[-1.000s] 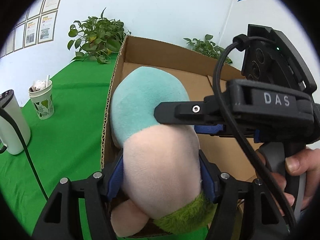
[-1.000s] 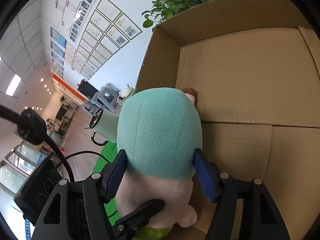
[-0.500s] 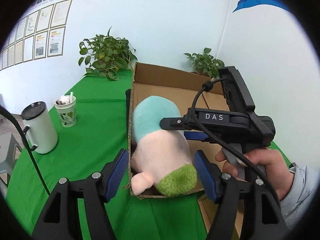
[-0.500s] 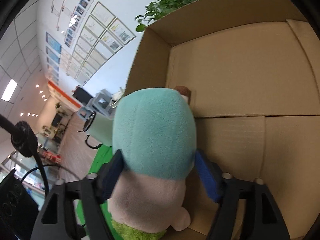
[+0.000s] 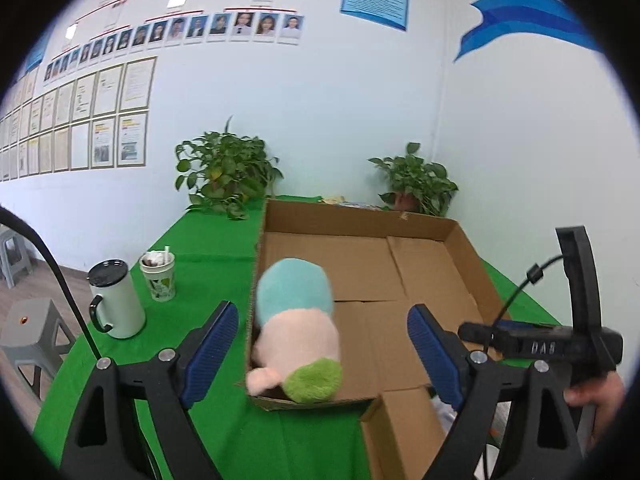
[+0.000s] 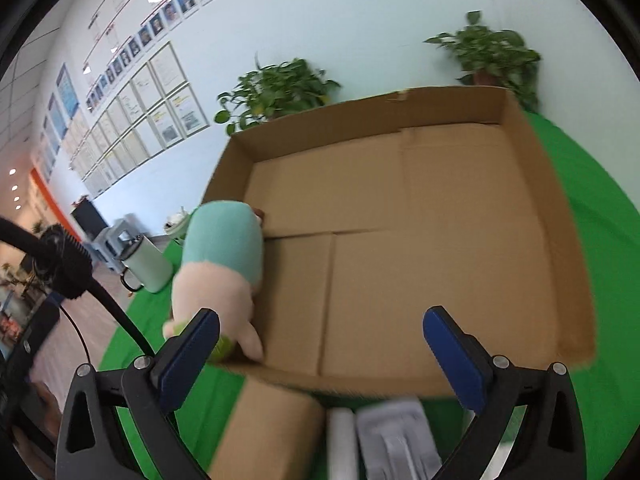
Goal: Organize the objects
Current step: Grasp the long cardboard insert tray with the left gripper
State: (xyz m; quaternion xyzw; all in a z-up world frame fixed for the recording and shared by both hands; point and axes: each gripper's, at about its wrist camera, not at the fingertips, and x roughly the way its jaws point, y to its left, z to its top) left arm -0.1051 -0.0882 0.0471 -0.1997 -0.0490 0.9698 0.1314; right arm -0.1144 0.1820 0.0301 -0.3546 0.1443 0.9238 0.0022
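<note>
Green cloth covers the table point(image 5: 208, 252), which stands in a corner of pale walls hung with framed papers and portrait photographs. An open cardboard box point(image 5: 360, 216) sits on the cloth. The plush toy point(image 5: 296, 328), teal above, pink below, with a green end, lies inside the box against its left wall, at the near corner.

Left wrist view: the left gripper point(image 5: 320, 344) has its blue-padded fingers point(image 5: 212, 340) spread wide and holds nothing; the toy lies beyond the gap, apart from both pads. This view alone shows the right gripper's body at the right edge, marked "DAS", with the person's hand point(image 5: 596, 388) on it. It also gives the clearest sight of the white mug point(image 5: 118, 304) with a black lid and the paper cup point(image 5: 160, 276), both on the cloth left of the box. Two potted plants point(image 5: 228, 172) stand behind the box.

Right wrist view: the right gripper point(image 6: 320, 356) is likewise spread wide and empty, with the toy just beyond its left finger. Only this view shows a smaller cardboard piece point(image 6: 264, 428) and blurred white items point(image 6: 392, 440) on the near side of the box; what the white items are cannot be told.
</note>
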